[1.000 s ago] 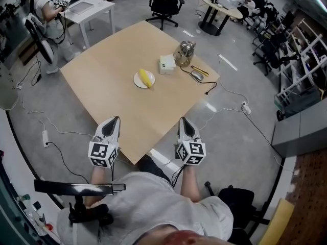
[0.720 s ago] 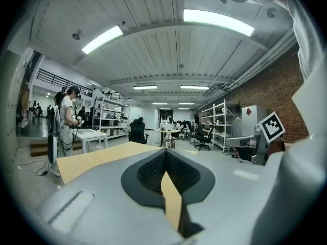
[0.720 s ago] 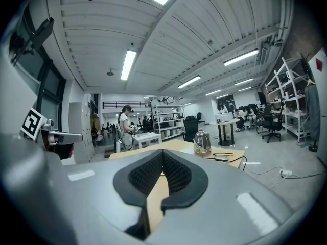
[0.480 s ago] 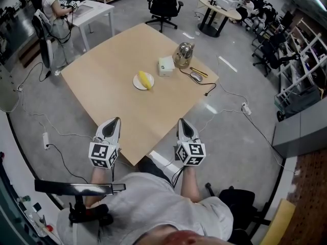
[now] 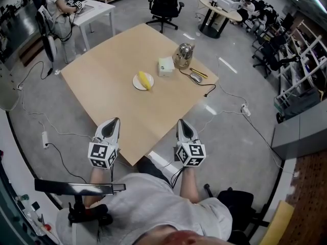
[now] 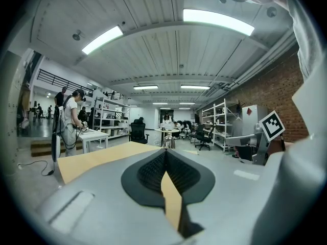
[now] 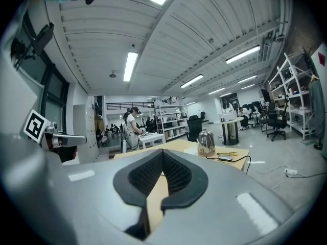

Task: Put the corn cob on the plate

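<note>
A yellow corn cob lies on a small white plate near the middle of the wooden table. Both grippers are held at the table's near corner, far from the plate. My left gripper is shut with nothing in it, its tips meeting in the left gripper view. My right gripper is likewise shut and empty, its tips touching in the right gripper view.
A white box, a metal kettle with its cable, a mouse and pencils sit at the table's far right. A person stands by a white table at the back left. Office chairs and cables lie around.
The person at the back left has shifted a little. Both grippers, the corn cob and the plate stay where they were.
</note>
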Demonstrator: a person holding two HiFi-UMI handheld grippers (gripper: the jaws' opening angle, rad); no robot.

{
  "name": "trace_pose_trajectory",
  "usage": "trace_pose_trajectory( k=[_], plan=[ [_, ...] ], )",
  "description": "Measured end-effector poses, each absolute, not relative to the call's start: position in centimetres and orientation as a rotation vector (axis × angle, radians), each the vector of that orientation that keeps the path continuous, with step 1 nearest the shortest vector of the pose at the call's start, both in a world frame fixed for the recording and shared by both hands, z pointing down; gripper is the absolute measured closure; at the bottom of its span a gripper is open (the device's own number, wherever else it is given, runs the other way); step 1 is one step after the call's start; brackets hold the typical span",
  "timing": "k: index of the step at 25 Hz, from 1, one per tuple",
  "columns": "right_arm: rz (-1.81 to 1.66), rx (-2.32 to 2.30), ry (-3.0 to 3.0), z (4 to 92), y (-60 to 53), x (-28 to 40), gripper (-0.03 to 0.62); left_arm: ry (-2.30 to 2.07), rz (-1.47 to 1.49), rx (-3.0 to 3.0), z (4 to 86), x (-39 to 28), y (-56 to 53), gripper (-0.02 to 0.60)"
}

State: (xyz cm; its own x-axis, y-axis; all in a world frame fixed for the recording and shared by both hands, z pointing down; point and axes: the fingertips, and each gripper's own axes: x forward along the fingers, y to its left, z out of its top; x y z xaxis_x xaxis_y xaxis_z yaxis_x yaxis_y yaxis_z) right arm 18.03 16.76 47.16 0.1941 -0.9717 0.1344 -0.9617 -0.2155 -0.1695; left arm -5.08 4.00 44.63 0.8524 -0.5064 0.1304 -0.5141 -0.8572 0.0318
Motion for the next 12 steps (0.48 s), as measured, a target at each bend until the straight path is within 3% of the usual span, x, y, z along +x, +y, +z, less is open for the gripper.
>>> trace_pose_trajectory(
  k=[12],
  plan=[
    [-0.334, -2.4, 1.955, 47.8, 16.79, 18.3, 0.589, -0.808, 0.19, 2.962, 44.81, -4.36, 4.05, 0.561]
  ],
)
